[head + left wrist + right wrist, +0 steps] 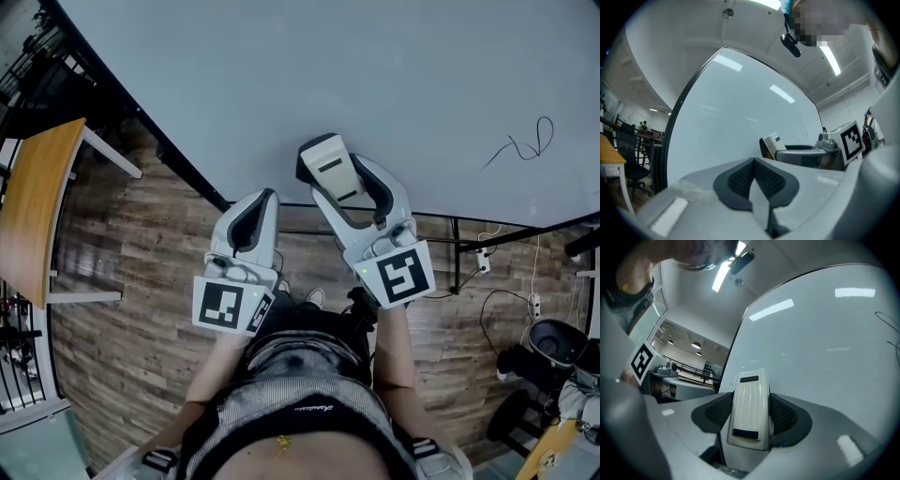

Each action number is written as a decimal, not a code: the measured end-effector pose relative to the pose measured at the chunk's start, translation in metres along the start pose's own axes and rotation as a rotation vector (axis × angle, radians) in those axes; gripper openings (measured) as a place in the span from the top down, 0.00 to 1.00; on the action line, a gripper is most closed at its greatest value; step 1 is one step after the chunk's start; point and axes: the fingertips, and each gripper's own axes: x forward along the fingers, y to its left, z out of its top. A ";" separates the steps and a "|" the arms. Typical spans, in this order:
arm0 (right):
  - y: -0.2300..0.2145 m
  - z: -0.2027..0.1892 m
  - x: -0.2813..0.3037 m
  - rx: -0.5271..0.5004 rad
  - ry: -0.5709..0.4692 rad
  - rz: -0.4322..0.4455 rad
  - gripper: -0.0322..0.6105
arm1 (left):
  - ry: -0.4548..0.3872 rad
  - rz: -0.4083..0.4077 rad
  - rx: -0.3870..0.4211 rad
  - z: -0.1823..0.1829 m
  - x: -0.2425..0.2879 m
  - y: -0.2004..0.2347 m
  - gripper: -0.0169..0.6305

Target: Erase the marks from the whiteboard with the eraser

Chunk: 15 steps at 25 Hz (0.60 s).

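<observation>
Clamping the white eraser (749,411) firmly between its jaws, the right gripper (337,187) points it at the lower edge of the whiteboard (309,75), well left of the black scribble (523,146) out on the board's right side. The left gripper (753,174) hangs just beside it on the left, jaws pressed together on nothing, nose aimed at the board too.
</observation>
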 end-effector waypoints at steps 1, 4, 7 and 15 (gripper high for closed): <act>0.000 0.000 0.001 -0.003 0.005 -0.002 0.54 | 0.000 -0.013 0.004 0.000 0.002 0.002 0.97; -0.001 0.004 0.007 -0.005 0.011 -0.004 0.55 | 0.004 -0.040 0.012 0.001 0.009 0.010 0.97; 0.003 0.008 0.017 0.000 0.005 -0.011 0.55 | 0.008 -0.050 0.017 0.001 0.014 0.021 0.97; 0.027 0.013 0.041 -0.003 -0.010 -0.057 0.55 | 0.005 -0.090 0.018 0.002 0.013 0.045 0.97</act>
